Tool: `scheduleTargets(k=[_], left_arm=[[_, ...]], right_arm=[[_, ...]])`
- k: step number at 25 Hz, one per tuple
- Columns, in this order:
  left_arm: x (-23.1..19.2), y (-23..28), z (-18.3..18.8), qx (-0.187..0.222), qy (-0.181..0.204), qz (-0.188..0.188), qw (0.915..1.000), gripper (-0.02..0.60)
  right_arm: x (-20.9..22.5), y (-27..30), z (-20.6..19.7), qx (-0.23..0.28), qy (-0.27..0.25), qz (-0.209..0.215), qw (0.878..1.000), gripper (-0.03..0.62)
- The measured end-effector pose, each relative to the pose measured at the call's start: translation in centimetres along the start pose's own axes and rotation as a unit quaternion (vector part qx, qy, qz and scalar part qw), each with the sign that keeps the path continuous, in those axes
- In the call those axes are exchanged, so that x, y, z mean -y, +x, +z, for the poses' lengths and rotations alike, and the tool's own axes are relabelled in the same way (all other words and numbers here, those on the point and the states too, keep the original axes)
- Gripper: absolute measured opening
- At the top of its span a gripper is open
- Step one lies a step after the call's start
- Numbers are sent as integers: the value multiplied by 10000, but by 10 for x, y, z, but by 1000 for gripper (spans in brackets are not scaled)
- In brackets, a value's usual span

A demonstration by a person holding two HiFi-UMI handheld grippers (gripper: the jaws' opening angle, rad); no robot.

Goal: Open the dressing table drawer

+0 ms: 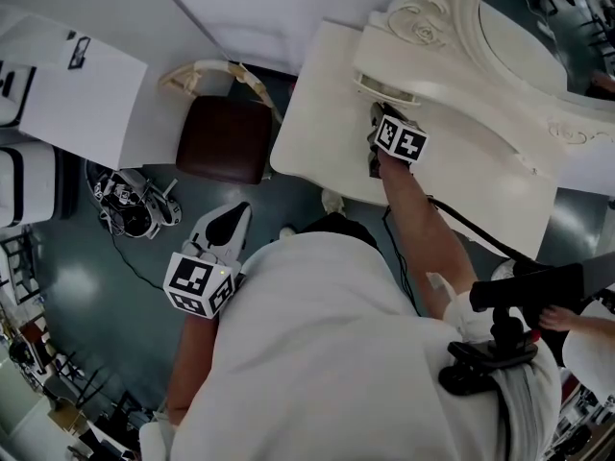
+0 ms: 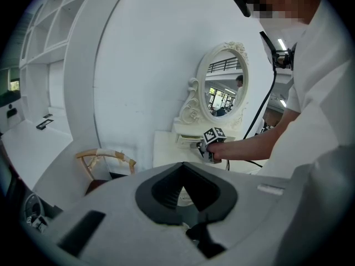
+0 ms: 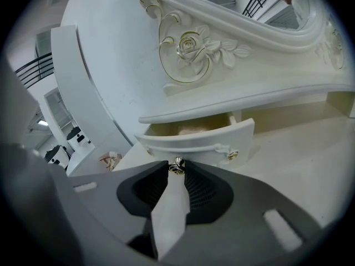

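The cream dressing table's small drawer (image 3: 201, 139) stands pulled out a little under the carved mirror base, showing a gap into its inside. My right gripper (image 3: 177, 167) is shut on the drawer's middle metal knob (image 3: 177, 165); a second knob (image 3: 232, 155) shows to the right. In the head view the right gripper (image 1: 376, 123) reaches to the drawer (image 1: 382, 86) on the tabletop (image 1: 317, 133). My left gripper (image 1: 233, 217) hangs over the floor, away from the table, with its jaws together and nothing in them (image 2: 183, 165).
A chair with a brown seat (image 1: 223, 138) stands left of the table. An oval mirror (image 1: 538, 17) rises behind the drawer. A white desk (image 1: 77, 94) and some gear on the floor (image 1: 130, 202) lie at the left. A black cable (image 1: 461, 221) runs along the right arm.
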State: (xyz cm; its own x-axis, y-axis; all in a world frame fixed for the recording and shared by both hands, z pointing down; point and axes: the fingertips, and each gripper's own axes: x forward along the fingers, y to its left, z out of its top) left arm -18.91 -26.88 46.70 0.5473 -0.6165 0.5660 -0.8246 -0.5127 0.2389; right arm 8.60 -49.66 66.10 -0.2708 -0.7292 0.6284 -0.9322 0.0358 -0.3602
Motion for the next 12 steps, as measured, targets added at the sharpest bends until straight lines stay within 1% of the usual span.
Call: scheduleTargets(k=[12], left_arm=[[-1,-20,-19,51,-115,10,9999,3]], right_arm=[[-9,-13,-17,-36,-4,-60,10000,94]])
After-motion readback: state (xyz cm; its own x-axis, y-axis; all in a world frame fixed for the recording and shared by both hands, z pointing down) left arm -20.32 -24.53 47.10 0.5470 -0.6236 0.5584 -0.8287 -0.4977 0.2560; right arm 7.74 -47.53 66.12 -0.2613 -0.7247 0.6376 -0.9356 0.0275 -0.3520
